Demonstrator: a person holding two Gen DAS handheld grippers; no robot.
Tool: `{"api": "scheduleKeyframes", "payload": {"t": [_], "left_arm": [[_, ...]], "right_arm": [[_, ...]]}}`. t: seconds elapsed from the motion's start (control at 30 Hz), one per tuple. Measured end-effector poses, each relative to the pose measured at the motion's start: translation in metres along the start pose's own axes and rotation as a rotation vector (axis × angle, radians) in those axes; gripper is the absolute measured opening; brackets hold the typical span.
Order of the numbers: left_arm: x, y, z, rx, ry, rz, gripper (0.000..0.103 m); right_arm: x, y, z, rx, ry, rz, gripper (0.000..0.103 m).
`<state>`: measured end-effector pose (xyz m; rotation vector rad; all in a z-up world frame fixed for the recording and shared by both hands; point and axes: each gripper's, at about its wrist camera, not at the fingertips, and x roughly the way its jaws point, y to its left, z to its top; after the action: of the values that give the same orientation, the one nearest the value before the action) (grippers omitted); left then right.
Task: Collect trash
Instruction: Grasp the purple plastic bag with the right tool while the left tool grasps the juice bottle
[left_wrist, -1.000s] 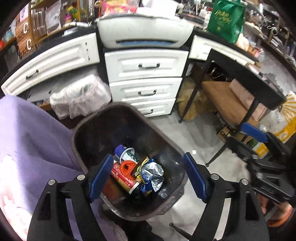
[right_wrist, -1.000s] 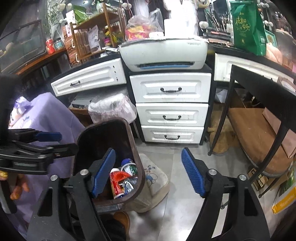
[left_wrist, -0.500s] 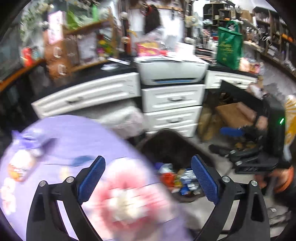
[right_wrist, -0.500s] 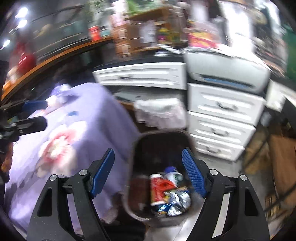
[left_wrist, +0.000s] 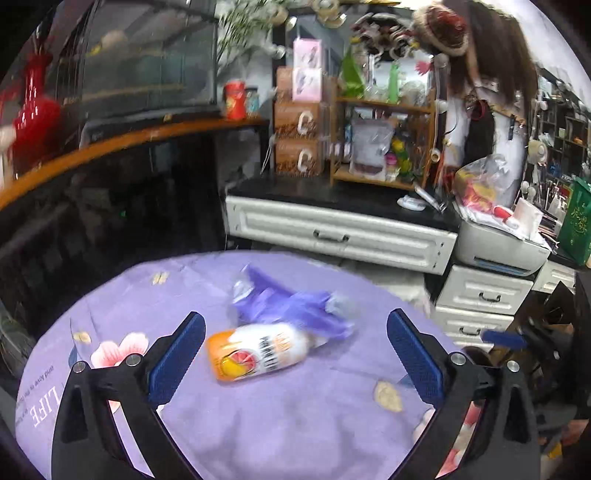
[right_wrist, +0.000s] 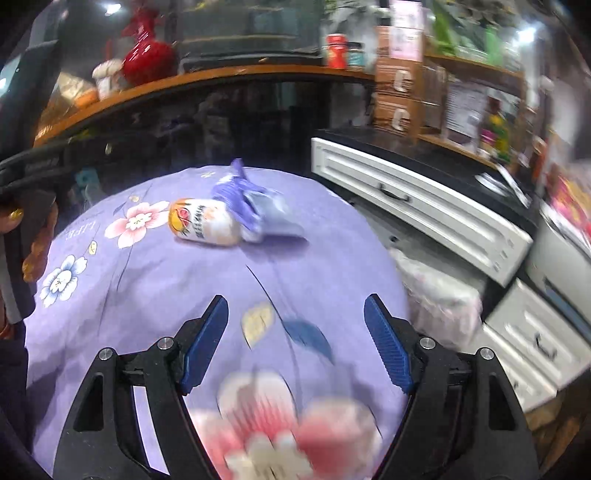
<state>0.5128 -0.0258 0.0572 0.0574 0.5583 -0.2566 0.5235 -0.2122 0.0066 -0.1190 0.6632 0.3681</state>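
A white and orange can (left_wrist: 258, 349) lies on its side on the round table with the purple flowered cloth (left_wrist: 280, 417). A crumpled purple and silver wrapper (left_wrist: 295, 304) lies just behind it, touching it. My left gripper (left_wrist: 293, 360) is open and empty, low over the cloth, with the can between and just ahead of its fingers. My right gripper (right_wrist: 295, 343) is open and empty over the near part of the cloth (right_wrist: 177, 295). From it the can (right_wrist: 205, 221) and the wrapper (right_wrist: 255, 210) lie farther off, to the upper left.
White drawer units (left_wrist: 340, 236) and a printer (left_wrist: 498, 247) stand behind the table to the right. A dark counter with an orange edge (left_wrist: 110, 140) runs behind at the left. The right gripper's blue finger (left_wrist: 504, 336) shows at the left view's right edge.
Both grippers have swung left, away from the dark bin of trash on the floor, to over the purple table. The can and wrapper have come into view. Both stay open.
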Motion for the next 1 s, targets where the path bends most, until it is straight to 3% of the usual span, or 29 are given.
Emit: {"api": "scheduleKeyframes", "payload": {"t": [0.07,0.2,0.27,0.37,0.53,0.6,0.8,1.0], "left_arm": [[0.005,0.018,-0.003,-0.038,-0.008,0.061,0.097],[0.012,0.054,-0.010,-0.132,0.024,0.006,0.097],[0.008,0.065,-0.012,-0.145,0.016,0.025,0.097],[0.003,0.075,-0.015,-0.164,0.012,-0.002,0.097],[0.005,0.082,-0.016,-0.185,0.016,-0.044,0.097],[0.009,0.080,-0.017,-0.174,0.029,-0.049,0.097],[0.008,0.081,-0.018,-0.204,0.014,-0.078,0.097],[0.016,0.062,-0.018,-0.087,0.024,-0.040,0.097]], "right_arm": [[0.017,0.012,0.017,-0.038,0.003,0.006,0.076],[0.064,0.039,0.050,-0.147,0.062,0.025,0.076],[0.081,0.051,0.060,-0.232,0.067,-0.024,0.076],[0.097,0.064,0.070,-0.334,0.069,-0.031,0.076],[0.130,0.070,0.080,-0.453,0.147,-0.093,0.075],[0.136,0.066,0.080,-0.458,0.162,-0.092,0.054],[0.135,0.059,0.074,-0.455,0.155,-0.076,0.022],[0.115,0.051,0.068,-0.371,0.081,-0.085,0.014]]}}
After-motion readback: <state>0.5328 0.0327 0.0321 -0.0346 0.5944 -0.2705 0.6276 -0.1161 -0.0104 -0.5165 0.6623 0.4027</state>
